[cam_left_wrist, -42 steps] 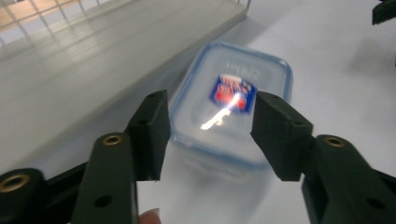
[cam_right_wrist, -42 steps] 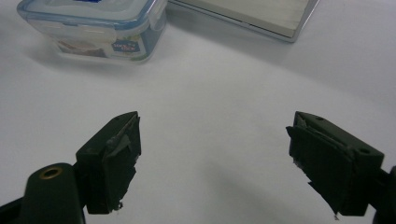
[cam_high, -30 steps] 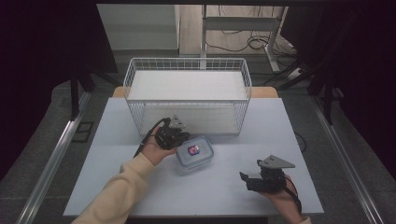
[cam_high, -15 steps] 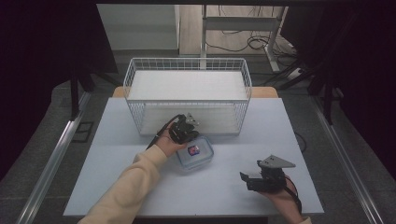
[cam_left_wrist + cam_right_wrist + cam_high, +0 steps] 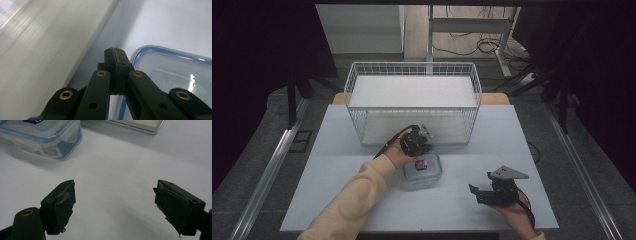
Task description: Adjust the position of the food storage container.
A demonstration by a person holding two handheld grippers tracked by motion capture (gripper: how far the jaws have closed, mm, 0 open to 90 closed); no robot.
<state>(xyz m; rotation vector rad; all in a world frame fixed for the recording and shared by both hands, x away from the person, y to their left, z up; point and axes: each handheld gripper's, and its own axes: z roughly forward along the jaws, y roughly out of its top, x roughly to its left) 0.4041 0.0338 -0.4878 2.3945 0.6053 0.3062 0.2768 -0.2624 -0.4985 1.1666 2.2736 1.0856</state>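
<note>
Where container (image 5: 422,169) rim nears basket (image 5: 412,107)

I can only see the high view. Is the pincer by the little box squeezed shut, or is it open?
Observer: Shut. In the left gripper view the left gripper has its two black jaws pressed flat together with nothing between them.
Operator: Is it touching the box?
Observer: I cannot tell. Its tip sits just past the blue-rimmed corner of the clear lidded container.
Operator: And the other pincer?
Observer: The right gripper is wide open, with bare white table between its jaws.
Operator: Can it see the box too?
Observer: Yes, the container shows at the top left of the right gripper view, with a side latch flap folded down.
</note>
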